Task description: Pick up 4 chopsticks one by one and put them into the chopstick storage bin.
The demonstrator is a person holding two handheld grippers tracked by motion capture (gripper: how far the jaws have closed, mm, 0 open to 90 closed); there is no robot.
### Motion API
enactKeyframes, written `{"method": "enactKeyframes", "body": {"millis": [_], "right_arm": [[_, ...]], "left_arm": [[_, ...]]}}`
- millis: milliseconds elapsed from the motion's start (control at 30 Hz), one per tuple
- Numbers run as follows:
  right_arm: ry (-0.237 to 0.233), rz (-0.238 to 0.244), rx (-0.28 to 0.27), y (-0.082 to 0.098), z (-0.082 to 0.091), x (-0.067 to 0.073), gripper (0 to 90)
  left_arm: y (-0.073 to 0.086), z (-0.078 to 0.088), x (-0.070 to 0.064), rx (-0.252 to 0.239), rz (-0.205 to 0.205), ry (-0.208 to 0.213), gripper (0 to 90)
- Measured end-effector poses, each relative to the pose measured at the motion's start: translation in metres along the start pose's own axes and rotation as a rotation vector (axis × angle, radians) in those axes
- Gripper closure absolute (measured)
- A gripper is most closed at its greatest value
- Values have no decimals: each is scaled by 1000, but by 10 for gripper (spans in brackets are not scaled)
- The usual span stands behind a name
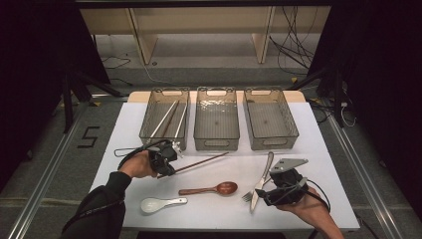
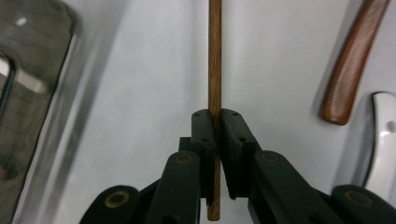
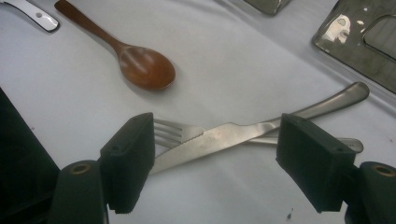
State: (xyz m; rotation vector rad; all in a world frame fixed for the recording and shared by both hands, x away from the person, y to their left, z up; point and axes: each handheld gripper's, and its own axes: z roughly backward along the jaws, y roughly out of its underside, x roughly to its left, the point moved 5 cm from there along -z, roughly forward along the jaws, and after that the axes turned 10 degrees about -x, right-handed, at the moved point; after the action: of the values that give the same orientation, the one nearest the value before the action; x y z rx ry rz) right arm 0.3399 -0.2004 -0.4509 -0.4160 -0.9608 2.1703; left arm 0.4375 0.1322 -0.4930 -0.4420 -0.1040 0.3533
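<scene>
From the high view, the left gripper (image 1: 164, 158) holds a thin dark-brown wooden chopstick (image 1: 201, 162) by one end; the stick runs out to the right, slanting slightly upward, just in front of the left bin (image 1: 149, 119), where pale chopsticks (image 1: 164, 119) already lie. The middle bin (image 1: 216, 119) and right bin (image 1: 271, 119) stand side by side behind it, near the far edge of the white tabletop (image 1: 323, 164). The right gripper (image 1: 276, 191) rests near the front right corner, beside a crossed knife (image 1: 262, 181) and fork (image 1: 247, 196). In the left gripper view, the jaws are clamped on the straight, round, evenly grained chopstick (image 2: 214, 60), with bare tabletop on both sides. In the right gripper view, the jaws stand wide apart, gripping nothing, with the knife (image 3: 219, 140) and fork (image 3: 173, 133) beyond them and a wooden spoon (image 3: 144, 67) farther off.
</scene>
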Motion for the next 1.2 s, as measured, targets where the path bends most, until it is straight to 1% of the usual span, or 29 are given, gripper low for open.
{"method": "enactKeyframes", "body": {"millis": [33, 133, 167, 200, 267, 333, 367, 400, 467, 500, 533, 600, 633, 700, 733, 800, 867, 1067, 1100, 1200], "right_arm": [[0, 0, -1, 0, 0, 0, 289], [1, 0, -3, 0, 0, 0, 289], [1, 0, -3, 0, 0, 0, 289], [1, 0, -3, 0, 0, 0, 289], [2, 0, -6, 0, 0, 0, 288], [1, 4, -9, -1, 0, 0, 288], [2, 4, -9, -1, 0, 0, 288], [2, 5, -9, -1, 0, 0, 288], [3, 1, -10, -1, 0, -1, 288], [3, 0, -9, -1, 1, -1, 288], [3, 1, -9, -1, 0, -1, 288], [2, 4, -11, -1, 0, 0, 288], [0, 5, -11, -1, 0, 0, 288], [-1, 6, -9, -1, 0, 0, 288], [-1, 6, -9, -1, 0, 0, 287], [0, 6, -10, -1, 0, 0, 287], [0, 5, -11, -1, 0, 0, 288], [-1, 5, -9, -1, 0, 0, 287], [-1, 4, -8, 0, -1, 0, 288], [-1, 2, -5, -1, -1, 1, 287]], "left_arm": [[-2, 1, -1, -16, 8, 1, 836], [-9, 11, -2, -58, 7, -1, 836], [-11, 14, -2, -77, 18, -4, 835], [-13, 17, -2, -97, 20, -13, 836], [-17, 22, 0, -133, 50, -21, 835], [-20, 30, 5, -190, 96, -54, 835], [-21, 33, 6, -212, 117, -60, 836], [-22, 36, 9, -232, 132, -78, 836], [-23, 42, 13, -267, 166, -99, 835], [-24, 46, 15, -281, 176, -112, 835], [-24, 48, 17, -298, 197, -118, 835], [-24, 52, 21, -317, 215, -141, 835], [-23, 54, 22, -315, 218, -143, 836], [-23, 55, 24, -327, 241, -152, 835], [-22, 56, 26, -325, 243, -152, 835], [-20, 56, 28, -336, 265, -158, 835], [-19, 57, 31, -334, 271, -163, 836], [-17, 64, 40, -374, 317, -187, 836], [-18, 65, 42, -387, 331, -195, 835], [-20, 67, 46, -405, 349, -214, 835]]}}
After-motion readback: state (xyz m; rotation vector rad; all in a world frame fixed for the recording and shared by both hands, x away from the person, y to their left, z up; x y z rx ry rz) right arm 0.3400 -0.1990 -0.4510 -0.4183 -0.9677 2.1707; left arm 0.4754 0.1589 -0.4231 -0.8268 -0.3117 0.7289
